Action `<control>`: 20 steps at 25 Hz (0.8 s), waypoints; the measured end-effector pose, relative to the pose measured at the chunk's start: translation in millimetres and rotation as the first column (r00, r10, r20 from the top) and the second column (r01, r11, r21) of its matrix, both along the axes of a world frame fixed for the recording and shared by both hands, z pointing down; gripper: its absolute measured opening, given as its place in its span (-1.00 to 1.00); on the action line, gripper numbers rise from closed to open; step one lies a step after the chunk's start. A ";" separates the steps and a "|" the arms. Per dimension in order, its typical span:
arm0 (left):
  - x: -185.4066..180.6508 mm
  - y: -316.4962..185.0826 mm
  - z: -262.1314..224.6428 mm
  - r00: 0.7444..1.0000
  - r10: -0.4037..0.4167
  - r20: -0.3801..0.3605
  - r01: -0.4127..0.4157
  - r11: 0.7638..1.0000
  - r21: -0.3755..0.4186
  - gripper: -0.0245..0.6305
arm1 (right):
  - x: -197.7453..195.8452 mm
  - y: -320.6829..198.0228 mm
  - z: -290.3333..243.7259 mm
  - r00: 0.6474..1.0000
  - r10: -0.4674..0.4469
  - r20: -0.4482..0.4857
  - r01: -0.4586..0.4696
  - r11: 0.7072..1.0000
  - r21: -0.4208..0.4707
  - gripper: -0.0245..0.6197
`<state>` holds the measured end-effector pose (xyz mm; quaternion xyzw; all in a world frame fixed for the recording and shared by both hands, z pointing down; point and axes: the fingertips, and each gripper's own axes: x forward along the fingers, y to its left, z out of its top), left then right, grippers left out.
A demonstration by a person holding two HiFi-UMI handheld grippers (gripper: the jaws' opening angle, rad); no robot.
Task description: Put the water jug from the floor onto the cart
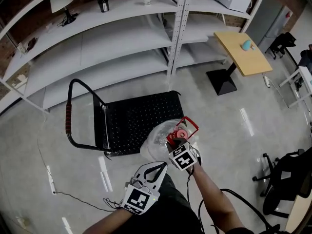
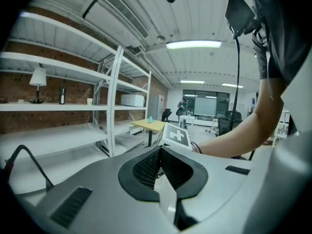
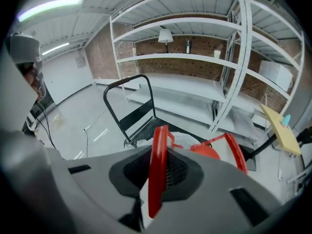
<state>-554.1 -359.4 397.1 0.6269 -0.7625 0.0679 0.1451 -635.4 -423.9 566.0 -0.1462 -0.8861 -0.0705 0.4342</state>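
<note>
The water jug [image 1: 157,139] is a clear bottle with a red cap [image 1: 181,133] and a red carrying handle [image 1: 189,125]. It hangs at the near right corner of the black platform cart [image 1: 139,118]. My right gripper [image 1: 178,141] is shut on the red handle [image 3: 158,172], which runs upright between the pads, with the red cap [image 3: 214,150] just beyond. The cart [image 3: 146,126] lies ahead in the right gripper view. My left gripper [image 1: 162,166] is lower and to the left, near the jug's body, its jaws shut on nothing [image 2: 161,152].
The cart's push handle [image 1: 72,112] stands at its left end. White shelving [image 1: 122,43] runs behind the cart, with a lamp [image 1: 62,4] on top. A yellow table [image 1: 243,52] stands at the right, an office chair [image 1: 287,179] at the near right. A thin cable [image 1: 73,195] lies on the floor.
</note>
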 end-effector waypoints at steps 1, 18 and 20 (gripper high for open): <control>-21.7 -10.6 -0.7 1.000 -0.026 -0.005 0.026 1.000 -0.003 -0.93 | -21.9 -7.7 4.8 1.000 -0.022 -0.008 0.022 1.000 -0.002 -0.81; -221.8 10.5 72.7 0.972 -0.212 -0.105 0.203 0.975 -0.093 -0.93 | -287.3 -58.5 148.6 0.996 -0.053 -0.073 0.062 0.990 0.125 -0.81; -234.4 21.8 87.2 0.973 -0.207 -0.106 0.197 0.976 -0.095 -0.93 | -306.3 -56.8 160.4 0.997 -0.033 -0.068 0.042 0.989 0.138 -0.81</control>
